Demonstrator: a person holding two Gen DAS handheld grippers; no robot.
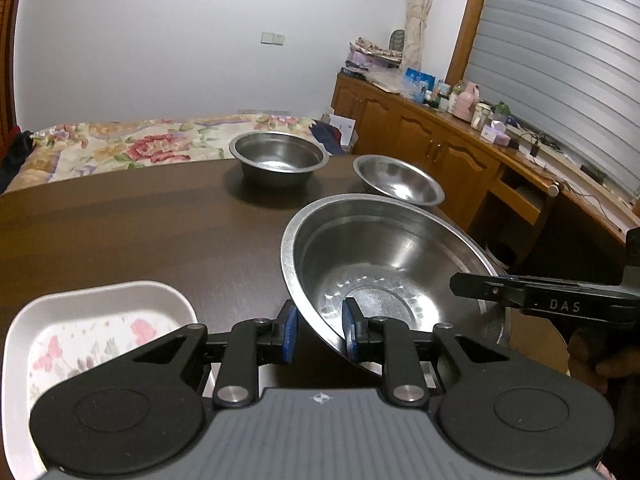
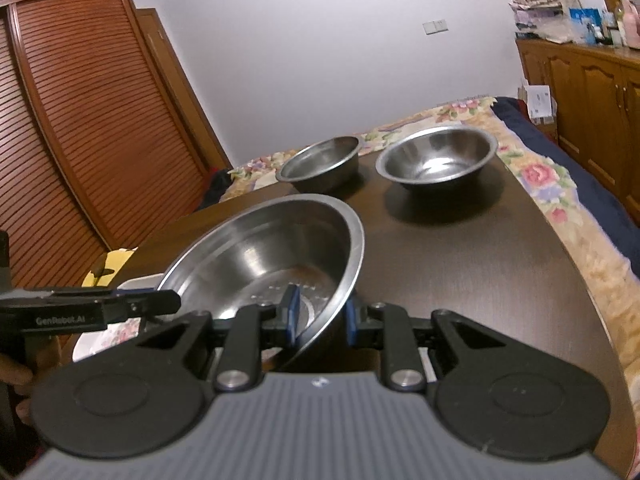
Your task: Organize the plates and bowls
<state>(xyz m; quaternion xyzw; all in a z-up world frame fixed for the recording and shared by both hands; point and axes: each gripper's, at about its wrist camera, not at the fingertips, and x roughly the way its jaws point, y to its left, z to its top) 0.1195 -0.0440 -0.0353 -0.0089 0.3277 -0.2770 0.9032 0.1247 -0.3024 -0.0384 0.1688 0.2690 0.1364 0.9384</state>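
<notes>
From my left wrist, my left gripper [image 1: 320, 330] clamps the near rim of the big steel bowl [image 1: 384, 256], tilted above the table [image 1: 120, 232] beside a floral tray [image 1: 80, 328]. From my right wrist, my right gripper [image 2: 322, 316] pinches the opposite rim; two smaller bowls [image 2: 320, 164] [image 2: 438, 158] sit beyond.

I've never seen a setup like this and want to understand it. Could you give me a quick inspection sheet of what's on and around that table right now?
Surface: dark wooden table.
Job's things: big steel bowl tilted; two smaller steel bowls further back; flowered white dish at the near left.
Clutter: nothing seen on the table.
Tongs: left tongs and right tongs each straddle the big bowl's rim on opposite sides.
Cables: some on the sideboard.
Surroundings: flowered bed, louvred wardrobe.
</notes>
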